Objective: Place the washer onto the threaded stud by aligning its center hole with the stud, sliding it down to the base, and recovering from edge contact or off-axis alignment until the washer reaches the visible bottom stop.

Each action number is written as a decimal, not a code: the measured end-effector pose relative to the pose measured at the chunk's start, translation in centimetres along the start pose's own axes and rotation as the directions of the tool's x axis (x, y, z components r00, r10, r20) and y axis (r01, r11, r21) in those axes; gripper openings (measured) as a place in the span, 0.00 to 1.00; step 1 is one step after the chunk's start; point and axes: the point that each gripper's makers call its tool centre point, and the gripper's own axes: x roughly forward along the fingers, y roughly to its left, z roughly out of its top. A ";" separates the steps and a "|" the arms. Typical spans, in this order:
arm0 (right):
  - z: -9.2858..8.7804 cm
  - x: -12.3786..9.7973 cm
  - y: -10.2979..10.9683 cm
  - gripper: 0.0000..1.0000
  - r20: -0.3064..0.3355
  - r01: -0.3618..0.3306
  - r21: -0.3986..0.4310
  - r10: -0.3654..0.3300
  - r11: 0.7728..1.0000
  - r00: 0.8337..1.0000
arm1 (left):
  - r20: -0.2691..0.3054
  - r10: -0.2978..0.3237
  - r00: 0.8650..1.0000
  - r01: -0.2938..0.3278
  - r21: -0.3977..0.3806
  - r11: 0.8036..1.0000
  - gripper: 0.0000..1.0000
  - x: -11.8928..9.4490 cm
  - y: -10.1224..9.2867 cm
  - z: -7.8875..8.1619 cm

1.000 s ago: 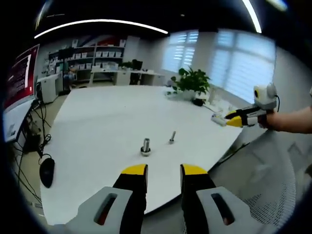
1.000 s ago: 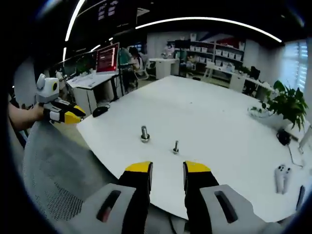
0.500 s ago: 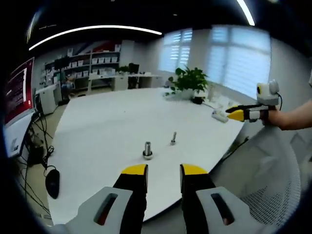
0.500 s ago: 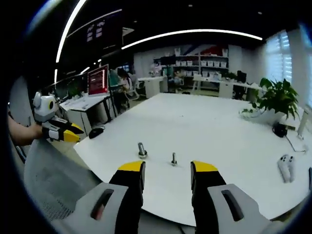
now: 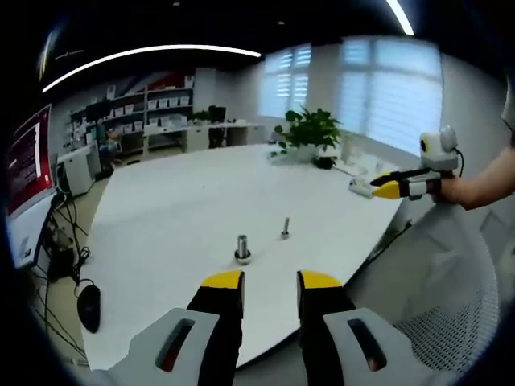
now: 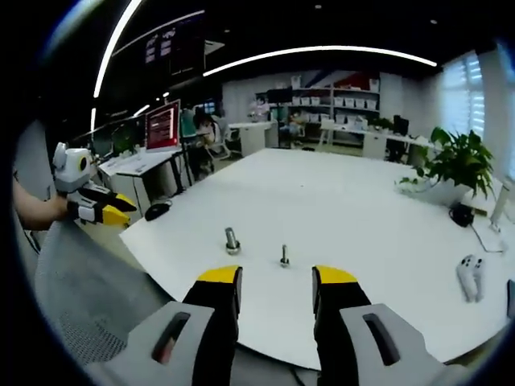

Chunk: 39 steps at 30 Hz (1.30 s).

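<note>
Both grippers hover off the table's (image 5: 161,201) near edge, jaws parted and empty, apparently lining up an approach. The stud (image 5: 242,248) stands upright near that edge, a smaller bolt (image 5: 285,228) just beside it; the washer itself is too small to tell.

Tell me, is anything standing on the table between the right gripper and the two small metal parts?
Nothing visible does. Only bare white table lies between the open right gripper and the threaded stud and larger bolt-like part.
</note>
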 end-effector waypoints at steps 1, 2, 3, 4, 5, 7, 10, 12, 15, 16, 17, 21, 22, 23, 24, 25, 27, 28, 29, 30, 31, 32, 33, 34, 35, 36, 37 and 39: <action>-0.1 0.0 0.1 0.37 -0.006 -0.003 -0.003 0.003 1.000 1.000 | 0.005 -0.002 1.000 0.002 -0.001 1.000 0.24 0.0 -0.1 0.1; -0.1 0.0 0.2 0.37 -0.008 -0.007 -0.005 0.007 1.000 1.000 | 0.011 -0.002 1.000 0.002 -0.004 1.000 0.24 -0.1 0.0 0.2; 0.0 0.0 0.3 0.37 -0.002 -0.011 -0.002 0.011 1.000 1.000 | 0.012 -0.001 1.000 0.001 -0.004 1.000 0.24 -0.1 0.1 0.2; 0.2 -0.1 0.3 0.37 0.010 -0.012 0.005 0.012 1.000 1.000 | 0.014 0.003 1.000 -0.003 -0.005 1.000 0.24 -0.2 0.1 0.2; 0.4 -0.2 0.3 0.37 0.022 -0.010 0.009 0.009 1.000 1.000 | 0.020 0.005 1.000 -0.005 -0.004 1.000 0.24 -0.3 0.2 0.3; 0.4 -0.2 -0.1 0.37 0.026 0.004 0.008 -0.005 1.000 1.000 | 0.052 0.010 0.999 -0.010 0.001 1.000 0.24 -0.5 0.2 0.9; 0.2 -0.1 0.1 0.37 0.015 -0.003 0.008 0.003 1.000 1.000 | 0.063 0.010 0.998 -0.010 0.003 1.000 0.24 -0.5 0.2 1.1; -0.1 0.1 0.4 0.37 -0.008 -0.016 -0.004 0.016 1.000 1.000 | 0.065 0.016 0.998 -0.016 -0.001 1.000 0.24 -0.6 0.3 1.1; -0.3 0.1 0.5 0.37 -0.016 -0.022 -0.010 0.022 1.000 1.000 | 0.074 0.022 0.997 -0.022 0.003 1.000 0.23 -0.6 0.5 1.2; -0.3 0.1 0.5 0.37 -0.018 -0.023 -0.009 0.023 1.000 1.000 | 0.073 0.025 0.997 -0.025 0.004 1.000 0.23 -0.6 0.5 1.2; -0.3 0.1 0.5 0.37 -0.018 -0.024 -0.005 0.024 1.000 1.000 | 0.080 0.030 0.996 -0.030 0.005 1.000 0.23 -0.7 0.6 1.3; -0.5 0.1 0.7 0.37 -0.023 -0.025 -0.015 0.025 1.000 0.999 | 0.085 0.038 0.996 -0.037 -0.014 0.999 0.23 -0.9 0.9 1.3; -0.5 0.1 0.7 0.37 -0.025 -0.028 -0.017 0.027 0.999 0.999 | 0.081 0.037 0.996 -0.036 -0.013 0.999 0.23 -0.8 0.8 1.2; -0.6 0.1 0.7 0.37 -0.026 -0.029 -0.015 0.029 0.999 0.999 | 0.080 0.037 0.996 -0.036 -0.009 0.999 0.23 -0.8 0.8 1.2; -0.6 0.1 0.7 0.37 -0.028 -0.030 -0.013 0.030 0.999 0.999 | 0.083 0.036 0.996 -0.036 -0.004 0.999 0.23 -0.8 0.8 1.2; -0.7 0.1 0.7 0.37 -0.030 -0.032 -0.011 0.031 0.999 0.999 | 0.087 0.036 0.996 -0.036 -0.004 0.999 0.23 -0.8 0.8 1.3; -0.9 0.2 0.8 0.36 -0.041 -0.039 -0.012 0.039 0.999 0.998 | 0.096 0.036 0.995 -0.035 -0.009 0.999 0.23 -0.9 0.8 1.5; -0.9 0.2 0.9 0.36 -0.043 -0.043 -0.012 0.042 0.999 0.998 | 0.098 0.037 0.994 -0.037 -0.007 0.999 0.23 -0.9 0.8 1.5; -1.0 0.2 1.0 0.36 -0.048 -0.049 -0.012 0.048 0.999 0.998 | 0.100 0.038 0.994 -0.038 -0.004 0.999 0.23 -0.9 0.8 1.6; -1.1 0.3 1.0 0.36 -0.053 -0.051 -0.014 0.050 0.999 0.997 | 0.101 0.039 0.994 -0.039 -0.002 0.999 0.23 -0.9 0.8 1.6; -1.2 0.3 1.1 0.36 -0.058 -0.054 -0.016 0.053 0.998 0.997 | 0.101 0.040 0.994 -0.040 0.000 0.999 0.23 -0.9 0.8 1.6; -1.2 0.3 1.1 0.36 -0.059 -0.054 -0.017 0.053 0.998 0.997 | 0.097 0.043 0.994 -0.043 -0.002 0.999 0.23 -0.9 0.8 1.5; -1.2 0.3 1.1 0.36 -0.059 -0.053 -0.018 0.052 0.998 0.997 | 0.094 0.046 0.994 -0.046 -0.006 0.999 0.23 -0.9 0.9 1.4; -1.2 0.3 1.1 0.36 -0.059 -0.052 -0.018 0.051 0.998 0.997 | 0.094 0.049 0.994 -0.048 -0.008 0.999 0.23 -1.0 0.9 1.4; -1.3 0.3 1.1 0.36 -0.062 -0.051 -0.014 0.050 0.999 0.997 | 0.095 0.050 0.994 -0.049 -0.006 0.999 0.23 -1.0 0.9 1.4; -1.4 0.3 1.1 0.36 -0.065 -0.051 -0.015 0.050 0.999 0.997 | 0.097 0.051 0.994 -0.051 -0.003 0.999 0.22 -1.0 0.9 1.5; -1.4 0.3 1.1 0.36 -0.071 -0.052 -0.018 0.051 0.998 0.996 | 0.098 0.050 0.994 -0.051 -0.001 0.999 0.22 -0.9 0.9 1.5; -1.5 0.3 1.1 0.36 -0.075 -0.053 -0.019 0.052 0.998 0.996 | 0.091 0.038 0.995 -0.038 -0.003 0.999 0.22 -0.8 0.8 1.5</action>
